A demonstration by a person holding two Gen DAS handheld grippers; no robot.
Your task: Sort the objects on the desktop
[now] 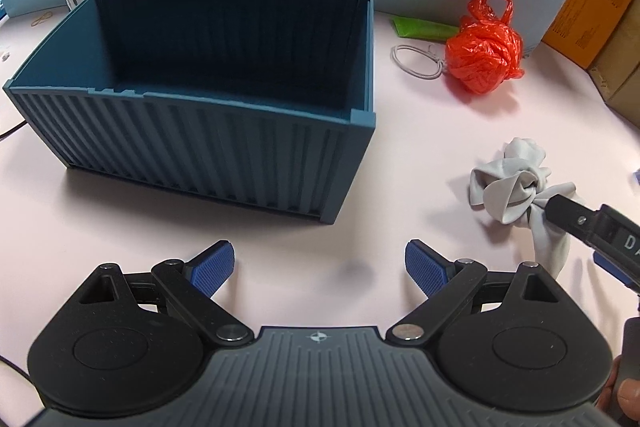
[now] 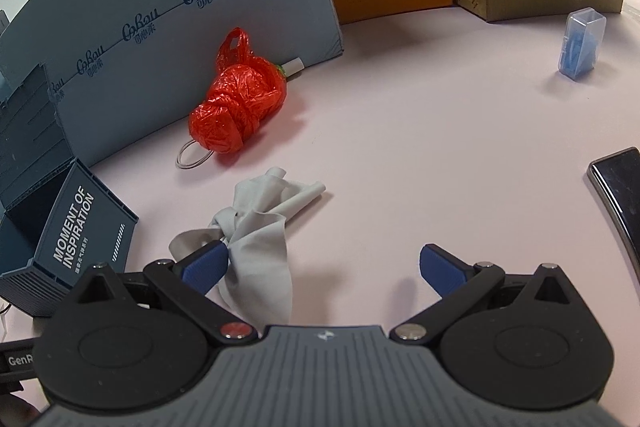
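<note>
Left gripper fingers wide, holding nothing, before the open blue box; right gripper fingers wide, left one touching the grey cloth on the desk.

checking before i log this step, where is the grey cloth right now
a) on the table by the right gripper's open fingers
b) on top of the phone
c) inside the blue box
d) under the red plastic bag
a: the grey cloth lies crumpled on the pink table, against one finger of the open right gripper, outside the blue box.
</note>
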